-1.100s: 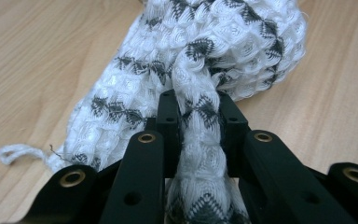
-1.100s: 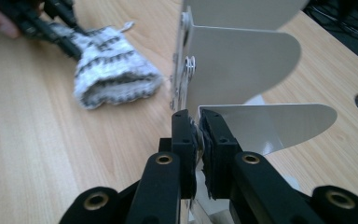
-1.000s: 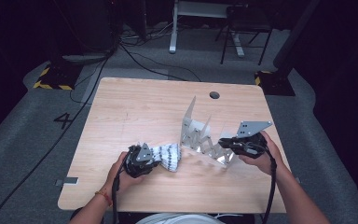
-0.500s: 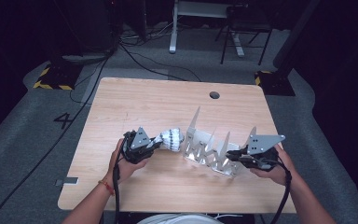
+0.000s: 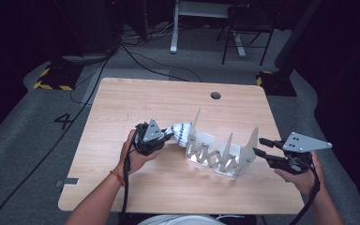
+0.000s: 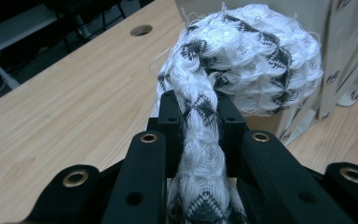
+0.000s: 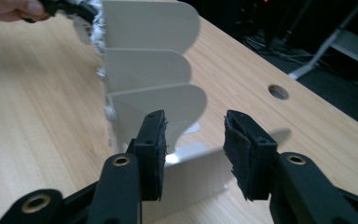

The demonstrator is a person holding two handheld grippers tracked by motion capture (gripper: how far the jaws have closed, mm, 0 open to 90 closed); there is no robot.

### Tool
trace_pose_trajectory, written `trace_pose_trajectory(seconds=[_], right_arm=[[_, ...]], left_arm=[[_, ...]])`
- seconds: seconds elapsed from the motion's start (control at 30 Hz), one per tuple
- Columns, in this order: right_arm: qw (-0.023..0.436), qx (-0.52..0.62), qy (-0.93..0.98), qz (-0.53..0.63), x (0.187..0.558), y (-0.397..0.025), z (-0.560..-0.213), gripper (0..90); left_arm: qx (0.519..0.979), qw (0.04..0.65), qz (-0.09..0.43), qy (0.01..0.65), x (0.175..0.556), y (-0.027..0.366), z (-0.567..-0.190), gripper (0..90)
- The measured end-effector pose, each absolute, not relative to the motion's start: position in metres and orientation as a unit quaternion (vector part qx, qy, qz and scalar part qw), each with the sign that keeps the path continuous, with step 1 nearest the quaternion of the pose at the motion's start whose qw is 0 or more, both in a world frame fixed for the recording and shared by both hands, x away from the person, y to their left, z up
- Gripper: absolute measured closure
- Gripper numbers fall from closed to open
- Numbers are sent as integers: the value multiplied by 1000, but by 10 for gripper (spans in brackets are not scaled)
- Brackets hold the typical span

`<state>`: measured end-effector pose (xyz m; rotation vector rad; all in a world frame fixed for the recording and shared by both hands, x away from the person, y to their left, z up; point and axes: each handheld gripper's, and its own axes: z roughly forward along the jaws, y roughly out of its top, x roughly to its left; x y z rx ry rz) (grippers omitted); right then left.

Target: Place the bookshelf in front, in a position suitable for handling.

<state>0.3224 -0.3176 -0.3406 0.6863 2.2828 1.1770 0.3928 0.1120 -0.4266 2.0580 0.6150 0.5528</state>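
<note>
A rolled white cloth with a black pattern [image 5: 182, 132] is held just above the table, its bunched end [image 6: 242, 56] touching the left end plate of a metal accordion rack [image 5: 220, 153]. My left gripper [image 5: 168, 136] is shut on the cloth's twisted tail [image 6: 198, 140]. The rack is stretched out along the table, with several upright rounded plates [image 7: 154, 70]. My right gripper [image 5: 262, 146] stands open at the rack's right end. The nearest plate [image 7: 186, 102] rises just beyond its pads [image 7: 154, 140], with nothing gripped between them.
The wooden table [image 5: 145, 103] has a round cable hole [image 5: 215, 95] near its back edge. Cables and a hazard-taped base [image 5: 51, 84] lie on the floor at the left. A desk leg [image 5: 174, 28] and a chair frame [image 5: 243, 33] stand behind.
The rack has been pulled out longer to the right. My right gripper moved right with its end plate and now stands open. My left gripper carried the cloth up against the rack's left end.
</note>
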Motion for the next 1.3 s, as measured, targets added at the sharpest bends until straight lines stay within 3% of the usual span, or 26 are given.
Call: trace_pose_trajectory(seconds=[0.13, 0.57, 0.9, 1.1, 1.3], right_arm=[[253, 291, 828, 408, 329, -331, -355, 606], [194, 357, 825, 394, 368, -336, -415, 594], [175, 350, 815, 428, 389, -326, -427, 571], [174, 340, 816, 435, 402, -317, -427, 562], [177, 341, 817, 431, 415, -305, -427, 548]], left_arm=[[834, 440, 219, 252, 398, 111, -434, 773], [838, 448, 200, 239, 404, 109, -438, 772], [844, 484, 162, 166, 372, 110, -427, 783], [867, 462, 139, 128, 354, 111, -436, 783], [891, 410, 119, 158, 374, 116, -459, 782]])
